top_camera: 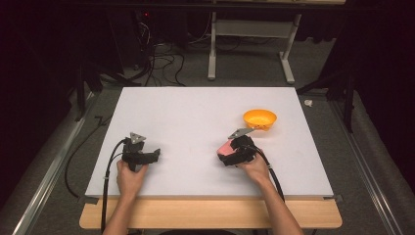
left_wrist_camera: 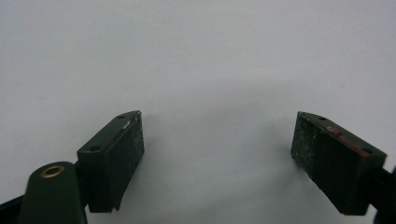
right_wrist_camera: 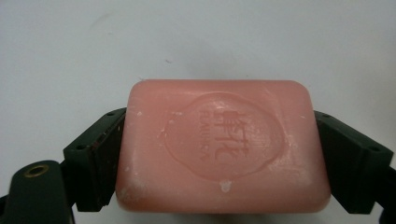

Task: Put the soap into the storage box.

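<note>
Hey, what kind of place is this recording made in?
Probably a lab or recording workspace: a white board table on grey carpet, dark curtains around it, tangled black cables on the floor behind, and a white metal stand.

Pink embossed soap bar clamped flat between jaws.

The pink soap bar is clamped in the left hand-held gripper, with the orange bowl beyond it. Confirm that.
Wrong hand. The right hand-held gripper clamps the pink soap bar, as the right gripper view shows; the left hand-held gripper is open. The orange bowl does lie beyond it.

One pink soap bar — one orange bowl.
</note>
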`<state>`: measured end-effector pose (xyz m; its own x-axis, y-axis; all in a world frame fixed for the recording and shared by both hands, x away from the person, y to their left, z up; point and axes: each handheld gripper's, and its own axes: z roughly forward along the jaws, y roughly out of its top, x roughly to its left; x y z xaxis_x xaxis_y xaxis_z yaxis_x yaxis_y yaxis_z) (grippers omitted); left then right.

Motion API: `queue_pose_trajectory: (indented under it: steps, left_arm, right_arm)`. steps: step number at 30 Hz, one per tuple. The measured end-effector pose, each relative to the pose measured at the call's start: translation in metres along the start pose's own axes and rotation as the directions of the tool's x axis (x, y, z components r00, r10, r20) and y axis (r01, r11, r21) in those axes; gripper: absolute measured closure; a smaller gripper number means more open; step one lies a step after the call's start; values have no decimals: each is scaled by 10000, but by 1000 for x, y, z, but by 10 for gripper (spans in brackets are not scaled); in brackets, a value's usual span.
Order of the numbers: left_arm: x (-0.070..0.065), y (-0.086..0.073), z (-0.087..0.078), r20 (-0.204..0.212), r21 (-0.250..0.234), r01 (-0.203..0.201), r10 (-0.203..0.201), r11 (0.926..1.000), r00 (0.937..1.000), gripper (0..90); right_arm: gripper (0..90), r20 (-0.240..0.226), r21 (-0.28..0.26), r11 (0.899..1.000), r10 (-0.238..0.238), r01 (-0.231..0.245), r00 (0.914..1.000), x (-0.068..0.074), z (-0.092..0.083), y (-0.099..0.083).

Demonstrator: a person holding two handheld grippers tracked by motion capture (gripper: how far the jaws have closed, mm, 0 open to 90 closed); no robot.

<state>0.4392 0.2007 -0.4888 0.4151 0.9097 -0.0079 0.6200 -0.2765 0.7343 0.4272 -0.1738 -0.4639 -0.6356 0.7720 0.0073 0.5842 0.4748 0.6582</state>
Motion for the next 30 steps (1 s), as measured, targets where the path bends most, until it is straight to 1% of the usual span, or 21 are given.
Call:
queue_pose_trajectory:
  steps: [2,5,6,9,12,16,17,19,23,24,26,28,29,30]
  left_arm:
    - [0,0,0,-8,-2,-1,1,10000,10000,175]
    - [0,0,0,-8,0,4,-4,10000,10000,175]
    - [0,0,0,-8,0,4,-4,10000,10000,175]
    - [0,0,0,1,3,-2,2,10000,10000,175]
    - [0,0,0,-4,-2,-3,2,10000,10000,175]
    - [0,0,0,-10,-1,9,-9,10000,10000,175]
    - [0,0,0,0,3,4,-4,10000,10000,175]
    - [0,0,0,-2,0,25,-25,10000,10000,175]
    - [0,0,0,-2,-12,37,-37,10000,10000,175]
    - [0,0,0,-2,-4,31,-31,10000,10000,175]
    - [0,0,0,1,-3,29,-29,10000,10000,175]
    - [0,0,0,1,-1,25,-25,10000,10000,175]
    - [0,0,0,1,0,24,-24,10000,10000,175]
    - [0,0,0,-1,1,25,-25,10000,10000,175]
  right_arm:
    - [136,-50,-145,9999,76,-77,10000,-1,-5,0]
    - [136,-150,-217,9994,271,-275,9995,-1,-10,1]
    - [136,-150,-217,9994,271,-275,9995,-1,-10,1]
    - [136,-288,-420,9982,424,-436,9987,-3,-18,1]
    - [136,-332,-540,9972,501,-518,9982,-4,-22,0]
    - [136,-331,-545,9962,668,-686,9972,-4,-27,0]
    - [136,-349,-606,9960,630,-650,9974,-5,-28,0]
    - [136,-377,-683,9940,830,-854,9958,-6,-32,-1]
    - [136,-370,-721,9923,986,-1011,9944,-8,-37,-2]
    - [136,-370,-736,9907,1123,-1148,9930,-10,-39,-2]
    - [136,-367,-761,9901,1154,-1179,9926,-11,-41,-3]
    - [136,-289,-777,9882,1300,-1319,9911,-13,-43,-4]
    - [136,-256,-813,9854,1478,-1494,9887,-15,-45,-4]
    - [136,-256,-813,9854,1478,-1494,9887,-15,-45,-4]
